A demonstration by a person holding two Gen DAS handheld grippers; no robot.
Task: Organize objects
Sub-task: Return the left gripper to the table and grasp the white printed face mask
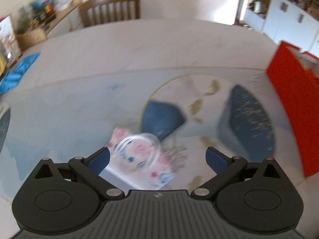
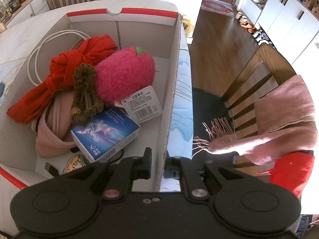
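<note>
Left hand-held gripper [image 1: 157, 157]: I read its jaws as spread wide, nothing pinched.
Tissue pack [image 1: 142, 163]: lies flat on the surface [image 1: 79, 115] between the blue pads, clear loop over it; blurred.
Handling: I judge it light, soft, crushable, with a slippery wrapper.
Hold: across the narrow sides, mid-length.
Right hand-held gripper [image 2: 157, 168]: nearly closed, clamped on the box [image 2: 171, 91] wall.
Box contents: pink plush [image 2: 124, 73], red cloth [image 2: 59, 79], blue carton [image 2: 105, 135].
</note>
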